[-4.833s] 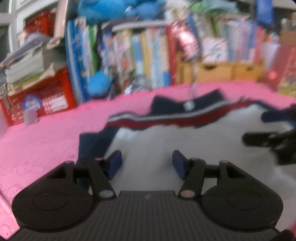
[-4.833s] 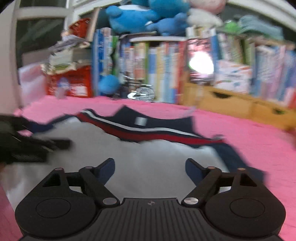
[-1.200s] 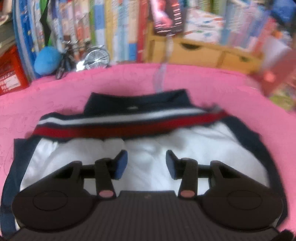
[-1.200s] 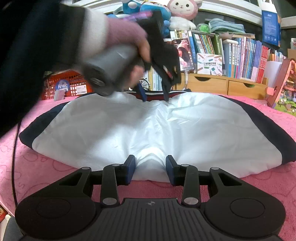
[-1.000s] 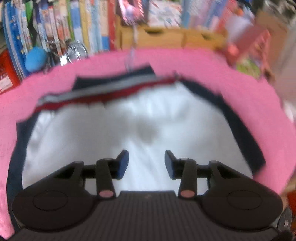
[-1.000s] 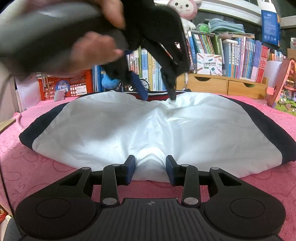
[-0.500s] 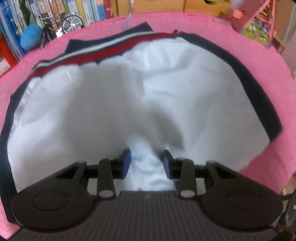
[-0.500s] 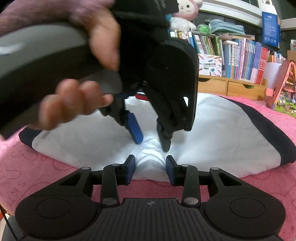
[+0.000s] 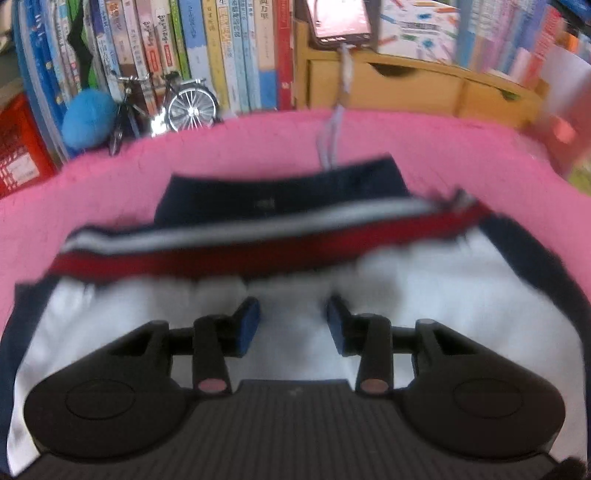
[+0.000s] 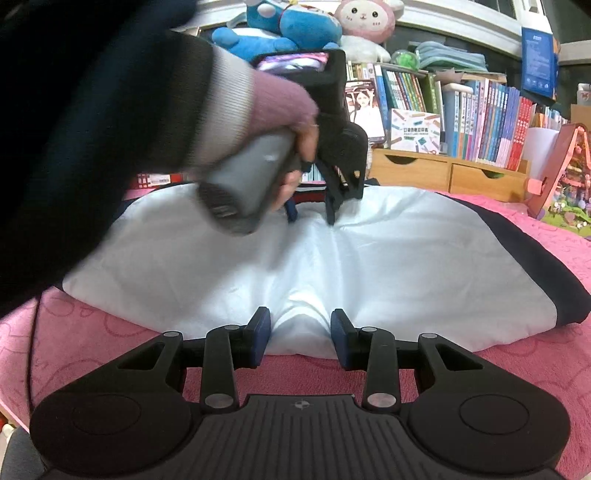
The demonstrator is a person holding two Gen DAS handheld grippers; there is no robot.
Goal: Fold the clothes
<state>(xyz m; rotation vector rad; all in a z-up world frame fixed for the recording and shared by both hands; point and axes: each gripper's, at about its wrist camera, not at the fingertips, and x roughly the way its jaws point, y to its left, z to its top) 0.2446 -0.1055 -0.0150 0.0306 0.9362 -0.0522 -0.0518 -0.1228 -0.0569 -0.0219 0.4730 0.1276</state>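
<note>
A white garment (image 9: 424, 295) with navy sides, a red and white stripe (image 9: 258, 251) and a navy collar lies flat on a pink cover (image 9: 258, 147). In the left wrist view my left gripper (image 9: 293, 323) is narrowly open, with its tips down on the white cloth just short of the stripe. The right wrist view shows the same left gripper (image 10: 310, 216), held by a person's hand (image 10: 291, 107), at the far middle of the garment (image 10: 406, 258). My right gripper (image 10: 298, 334) is shut on a bunched fold of the near hem. A crease runs between the two grippers.
Behind the pink cover stand bookshelves, wooden drawers (image 9: 388, 85), a model bicycle (image 9: 173, 107), a blue ball (image 9: 88, 118) and a red crate (image 9: 18, 147). Plush toys (image 10: 280, 26) sit on top. A pink toy house (image 10: 565, 173) stands at the right.
My left gripper swept from the collar side down to the near hem beside the right gripper, then went back to the far middle. The right gripper has stayed on the hem.
</note>
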